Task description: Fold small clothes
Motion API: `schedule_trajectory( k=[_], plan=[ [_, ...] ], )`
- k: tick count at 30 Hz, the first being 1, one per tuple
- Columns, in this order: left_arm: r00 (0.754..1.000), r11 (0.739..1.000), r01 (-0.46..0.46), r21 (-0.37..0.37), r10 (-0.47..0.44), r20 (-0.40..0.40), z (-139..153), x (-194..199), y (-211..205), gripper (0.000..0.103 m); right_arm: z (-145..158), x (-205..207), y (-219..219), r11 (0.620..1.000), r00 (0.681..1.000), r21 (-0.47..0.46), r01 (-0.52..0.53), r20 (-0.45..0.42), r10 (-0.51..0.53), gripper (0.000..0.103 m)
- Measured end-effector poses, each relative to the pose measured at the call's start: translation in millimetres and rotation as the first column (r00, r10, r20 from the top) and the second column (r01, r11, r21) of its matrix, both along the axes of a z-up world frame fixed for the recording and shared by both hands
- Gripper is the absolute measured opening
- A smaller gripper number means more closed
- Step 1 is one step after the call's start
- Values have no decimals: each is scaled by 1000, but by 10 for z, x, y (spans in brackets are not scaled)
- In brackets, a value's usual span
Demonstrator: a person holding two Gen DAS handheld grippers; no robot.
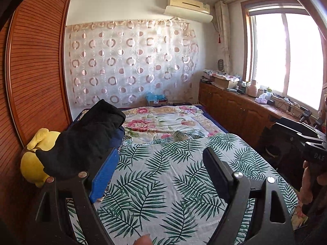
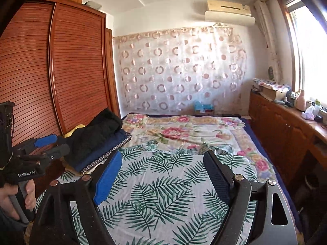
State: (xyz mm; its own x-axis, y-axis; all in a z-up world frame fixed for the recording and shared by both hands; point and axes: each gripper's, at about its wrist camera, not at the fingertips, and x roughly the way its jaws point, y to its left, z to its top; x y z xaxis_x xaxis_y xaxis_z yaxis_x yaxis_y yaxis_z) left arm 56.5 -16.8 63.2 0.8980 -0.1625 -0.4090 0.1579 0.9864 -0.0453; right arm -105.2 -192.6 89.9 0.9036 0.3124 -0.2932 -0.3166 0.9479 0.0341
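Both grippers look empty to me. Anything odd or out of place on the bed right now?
Nothing damaged or spilled. The folded pile sits at the bed's left edge, black garment on top, tilted. A yellow plush is wedged beside it. Both grippers are open, empty.

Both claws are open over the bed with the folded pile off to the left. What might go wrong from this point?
1. The folded stack sits at the bed's left edge by the wardrobe; a nudge from the left claw, which is right beside it, might tip it off.
2. The black top piece bulges unevenly, so it may slide or unfold.
3. No unfolded garment shows on the leaf-print sheet, so the open right claw may search blindly.
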Motion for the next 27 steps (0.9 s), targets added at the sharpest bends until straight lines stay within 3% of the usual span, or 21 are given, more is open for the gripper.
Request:
schedule_trajectory(
  k=[11,27],
  plan=[
    [1000,1000,-27,6,27,16,-5,-46,-67,85,-192,26,146,999,999,25,37,-20,-36,83],
    [999,999,-36,5,36,-4,-20,-37,-71,85,-171,-81,25,999,999,16,43,-17,-43,83]
  ],
)
